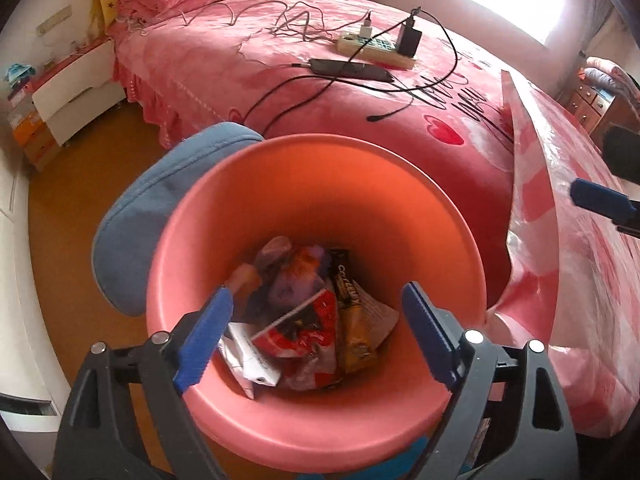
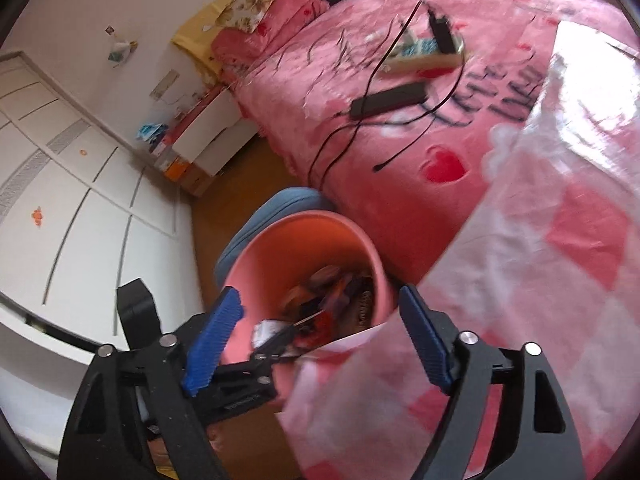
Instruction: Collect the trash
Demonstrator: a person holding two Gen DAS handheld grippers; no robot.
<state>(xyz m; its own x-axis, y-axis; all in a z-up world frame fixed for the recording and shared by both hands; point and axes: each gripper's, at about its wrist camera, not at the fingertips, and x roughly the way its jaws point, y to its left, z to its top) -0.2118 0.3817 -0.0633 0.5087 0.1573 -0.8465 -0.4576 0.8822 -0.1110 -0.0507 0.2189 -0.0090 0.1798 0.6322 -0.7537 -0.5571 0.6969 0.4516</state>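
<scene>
A pink bin (image 1: 280, 184) fills the middle of the left wrist view, with several crumpled snack wrappers (image 1: 308, 328) at its bottom. My left gripper (image 1: 316, 336) hangs over the bin's mouth, open, with nothing between its blue fingers. A pink-and-white checked plastic bag (image 1: 560, 248) lies on the bed to the right of the bin. In the right wrist view my right gripper (image 2: 320, 340) is open just above the bin (image 2: 280, 248). The bag's (image 2: 520, 280) lower edge reaches between its fingers, but the pads do not press on it.
The bed (image 1: 260, 64) behind the bin carries a power strip (image 1: 372, 50), a dark phone (image 1: 348, 69) and loose cables. A blue cushion (image 1: 140, 220) sits against the bin's left side. White wardrobe doors (image 2: 80, 220) and a nightstand (image 1: 76, 88) stand to the left across the wooden floor.
</scene>
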